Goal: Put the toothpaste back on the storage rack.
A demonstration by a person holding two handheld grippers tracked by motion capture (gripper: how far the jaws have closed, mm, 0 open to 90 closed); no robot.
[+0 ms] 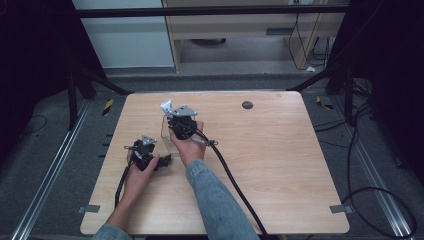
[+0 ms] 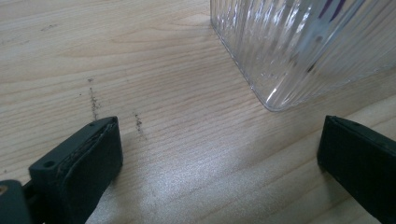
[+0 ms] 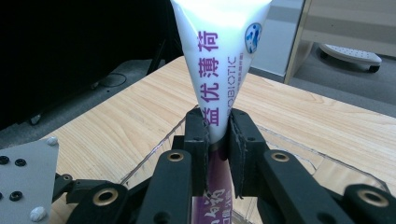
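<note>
A white tube (image 3: 219,56) with purple lettering stands upright, wide crimped end up, and my right gripper (image 3: 218,126) is shut on its narrower part. Its lower purple end reaches down inside a clear ribbed plastic container (image 3: 299,149). In the high view the right gripper (image 1: 176,121) hovers over that container (image 1: 167,139) left of the table's middle, with the tube (image 1: 166,106) sticking out above it. My left gripper (image 2: 219,140) rests low over the wood, open, nothing between its jaws, just short of the container's rounded corner (image 2: 289,46). From above, the left gripper (image 1: 164,161) sits near the container's front side.
The wooden table (image 1: 280,165) has a small dark round disc (image 1: 247,105) near its far edge. A thick black cable (image 1: 235,185) trails from the right gripper toward the front edge. Beyond the table stand a cabinet and floor cables.
</note>
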